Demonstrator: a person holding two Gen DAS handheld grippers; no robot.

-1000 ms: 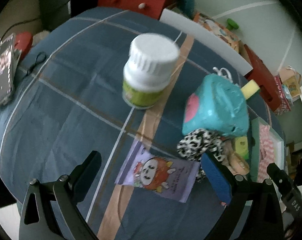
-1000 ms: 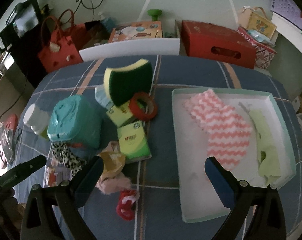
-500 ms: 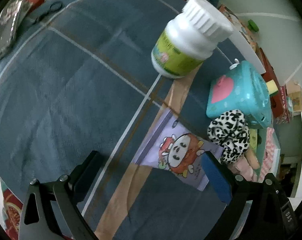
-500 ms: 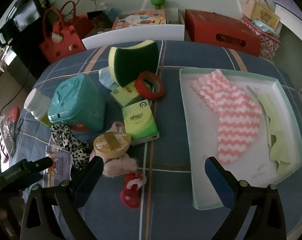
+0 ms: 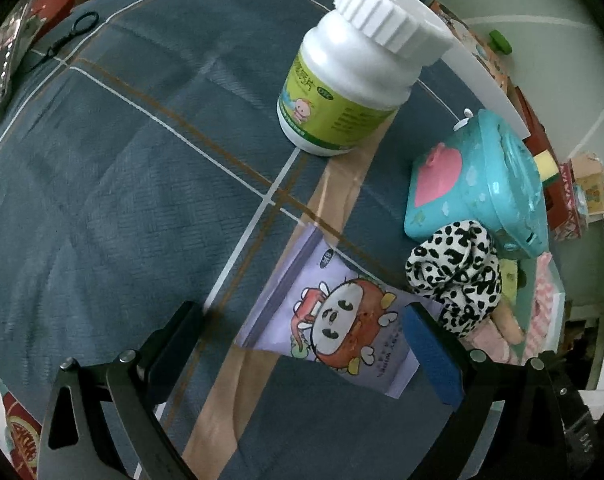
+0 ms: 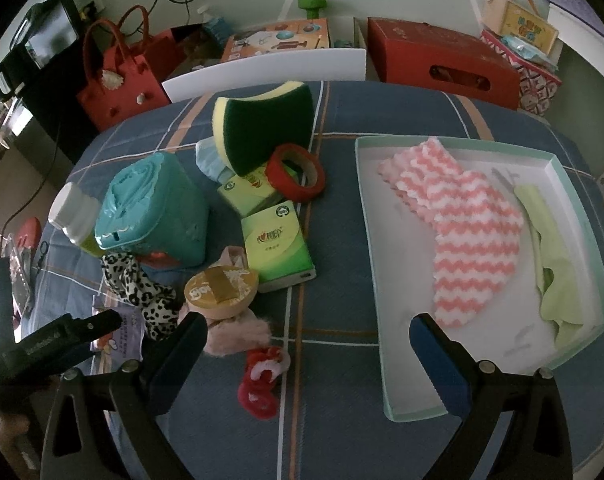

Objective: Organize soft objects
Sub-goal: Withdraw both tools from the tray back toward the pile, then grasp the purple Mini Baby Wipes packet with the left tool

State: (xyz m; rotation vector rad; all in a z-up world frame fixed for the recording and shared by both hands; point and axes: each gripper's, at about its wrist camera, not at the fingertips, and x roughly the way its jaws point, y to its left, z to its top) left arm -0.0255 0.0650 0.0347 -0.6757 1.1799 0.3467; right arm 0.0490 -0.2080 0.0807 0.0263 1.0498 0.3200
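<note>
On my left view, bare checked cloth on the bench (image 5: pixel 114 208) lies open from 8 to 11 o'clock. The white pill bottle (image 5: pixel 353 64) blocks 12 to 1, the teal container (image 5: pixel 481 188) and leopard scrunchie (image 5: pixel 453 276) crowd 3. On my right view, a clear lane of cloth runs at 6 o'clock between the red scrunchie (image 6: pixel 260 380) and the tray (image 6: pixel 365 216); clutter fills 9 to 11.

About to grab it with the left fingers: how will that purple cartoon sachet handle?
The purple sachet lies flat on the tablecloth, so it is probably thin and light, and hard to get under. Its film looks glossy, so it may slip or buckle. The open left gripper straddles it.
</note>
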